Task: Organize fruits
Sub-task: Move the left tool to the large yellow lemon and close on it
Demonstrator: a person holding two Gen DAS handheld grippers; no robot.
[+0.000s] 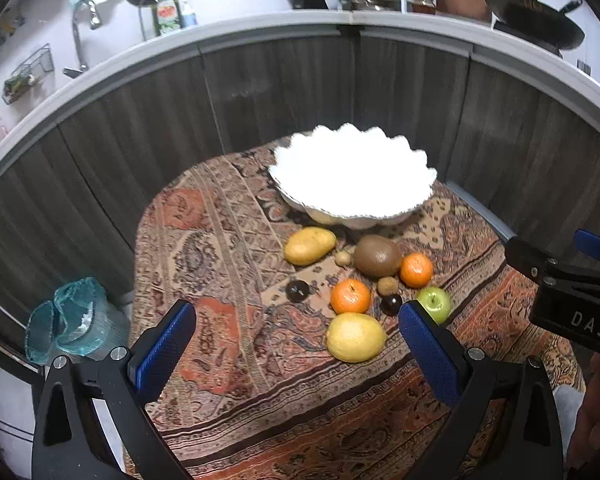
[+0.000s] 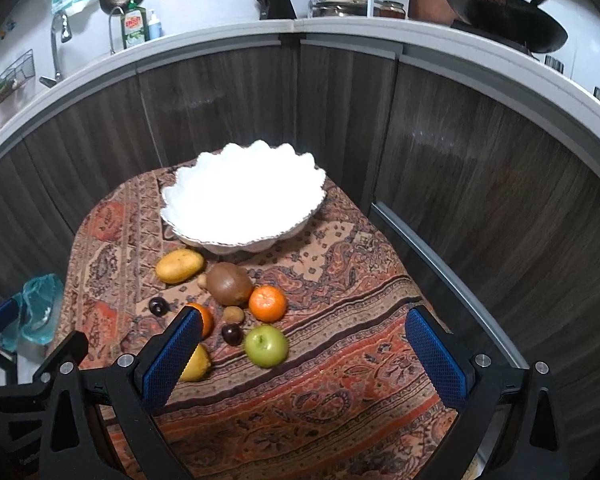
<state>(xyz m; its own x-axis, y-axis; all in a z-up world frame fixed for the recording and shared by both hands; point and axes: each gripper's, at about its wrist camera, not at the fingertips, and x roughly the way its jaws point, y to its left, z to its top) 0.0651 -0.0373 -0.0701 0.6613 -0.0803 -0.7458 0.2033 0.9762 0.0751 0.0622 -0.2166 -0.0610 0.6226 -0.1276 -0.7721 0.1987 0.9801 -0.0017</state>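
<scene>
A white scalloped bowl (image 1: 352, 176) (image 2: 242, 204) stands at the far side of a patterned cloth (image 1: 228, 264). In front of it lie several fruits: a yellow mango (image 1: 309, 245) (image 2: 179, 265), a brown kiwi-like fruit (image 1: 377, 255) (image 2: 229, 283), two oranges (image 1: 350, 296) (image 1: 416, 269) (image 2: 267, 303), a green apple (image 1: 434, 303) (image 2: 266, 345), a yellow lemon (image 1: 355, 337) (image 2: 196, 362), two dark plums (image 1: 297, 291) (image 1: 391, 304) and small brown fruits. My left gripper (image 1: 296, 356) is open and empty above the near fruits. My right gripper (image 2: 304, 356) is open and empty just short of the apple.
A teal glass vessel (image 1: 74, 320) (image 2: 36, 312) stands off the cloth's left edge. Dark wood cabinet fronts (image 1: 260, 92) curve behind the table under a grey counter with a sink tap, bottles, pots and a wok (image 1: 534, 16). The right gripper's body (image 1: 572, 292) shows at the left view's right edge.
</scene>
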